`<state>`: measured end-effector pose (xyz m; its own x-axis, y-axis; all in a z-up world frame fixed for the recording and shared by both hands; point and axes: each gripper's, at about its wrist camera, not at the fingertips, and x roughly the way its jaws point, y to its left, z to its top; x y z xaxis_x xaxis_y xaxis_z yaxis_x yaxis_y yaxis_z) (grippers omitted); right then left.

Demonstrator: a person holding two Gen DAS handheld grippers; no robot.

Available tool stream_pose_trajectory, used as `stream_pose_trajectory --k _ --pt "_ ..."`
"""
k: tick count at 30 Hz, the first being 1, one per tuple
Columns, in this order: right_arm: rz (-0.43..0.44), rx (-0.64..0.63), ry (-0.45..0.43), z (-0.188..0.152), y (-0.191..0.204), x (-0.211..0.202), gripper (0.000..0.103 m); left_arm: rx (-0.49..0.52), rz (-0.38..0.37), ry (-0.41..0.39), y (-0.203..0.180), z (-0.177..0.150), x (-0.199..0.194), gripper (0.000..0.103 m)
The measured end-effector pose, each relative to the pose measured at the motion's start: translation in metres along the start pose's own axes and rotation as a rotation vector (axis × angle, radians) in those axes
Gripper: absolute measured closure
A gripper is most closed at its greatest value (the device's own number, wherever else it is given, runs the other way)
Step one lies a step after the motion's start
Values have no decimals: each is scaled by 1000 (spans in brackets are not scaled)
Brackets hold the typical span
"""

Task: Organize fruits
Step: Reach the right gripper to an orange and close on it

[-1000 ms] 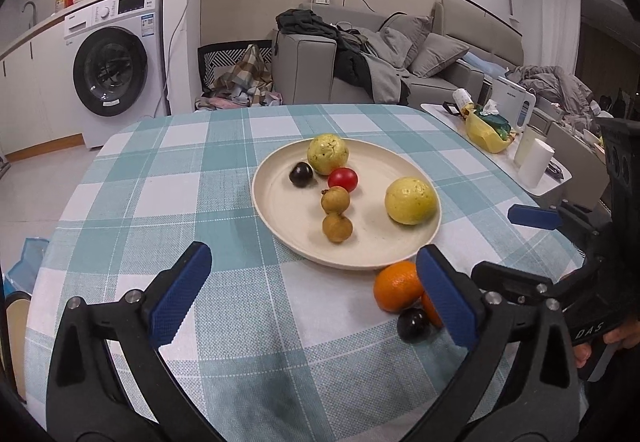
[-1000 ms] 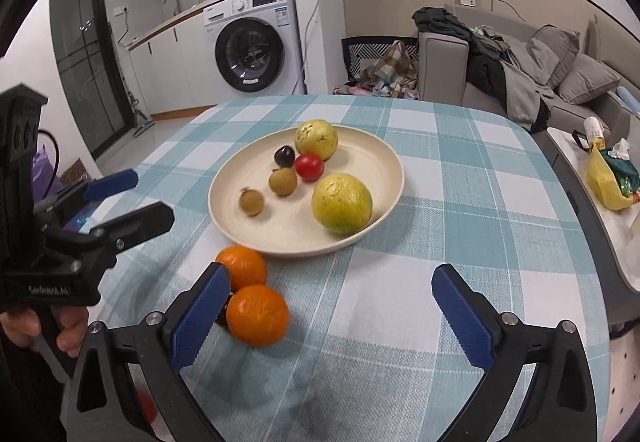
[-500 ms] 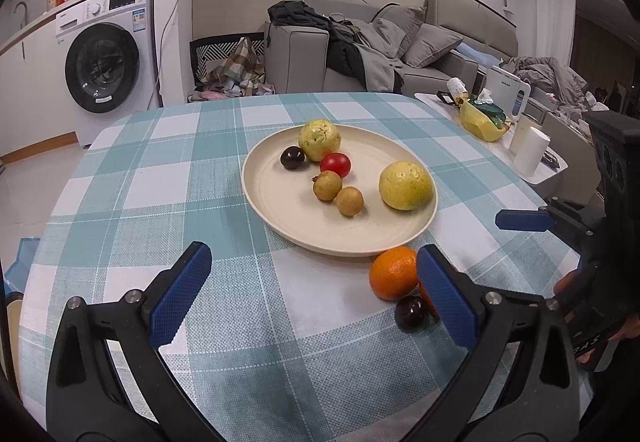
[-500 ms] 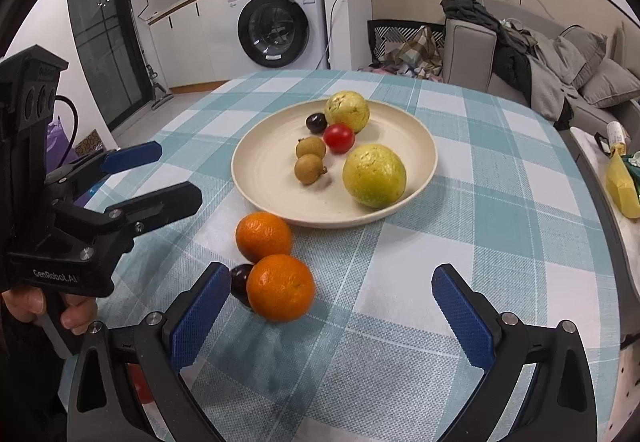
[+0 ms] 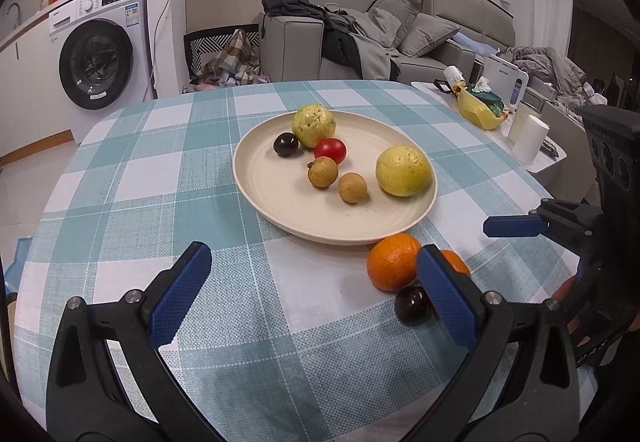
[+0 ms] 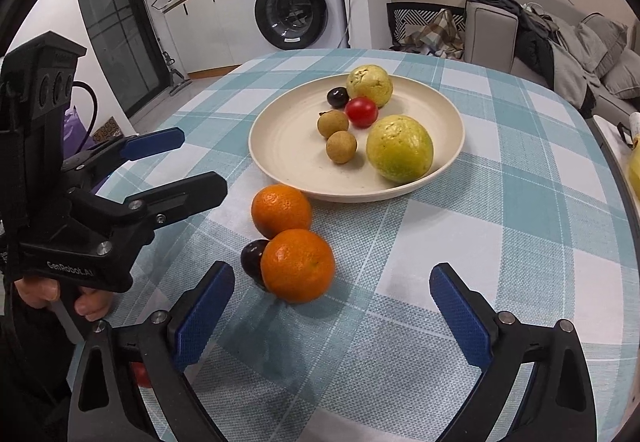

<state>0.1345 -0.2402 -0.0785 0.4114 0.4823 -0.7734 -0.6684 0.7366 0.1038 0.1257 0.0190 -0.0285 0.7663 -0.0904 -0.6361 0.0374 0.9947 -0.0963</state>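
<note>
Six small fruits (image 6: 399,148) on cream plate (image 6: 280,146); two oranges (image 6: 298,265), dark plum (image 6: 253,257) just beside it.

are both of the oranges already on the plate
No, both oranges lie on the checked tablecloth just outside the plate, with a dark plum beside them.

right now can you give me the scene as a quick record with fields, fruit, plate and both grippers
surface: table with a teal and white checked cloth
plate: cream, holds two yellow-green fruits, a red tomato, two small brown fruits and one dark plum
off the plate: near orange, far orange, second dark plum, bunched together on the cloth just in front of the plate
left gripper: open, empty
right gripper: open, jaws have just closed in slightly, nothing held, near orange just ahead of its fingers
</note>
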Motion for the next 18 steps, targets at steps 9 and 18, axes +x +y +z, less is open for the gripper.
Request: stream_pose_trajectory --k 9,18 --pt "44 0 16 -3 1 4 26 1 1 5 0 -1 2 1" --pt "104 15 14 -4 3 5 41 0 -1 8 -1 -2 4 1"
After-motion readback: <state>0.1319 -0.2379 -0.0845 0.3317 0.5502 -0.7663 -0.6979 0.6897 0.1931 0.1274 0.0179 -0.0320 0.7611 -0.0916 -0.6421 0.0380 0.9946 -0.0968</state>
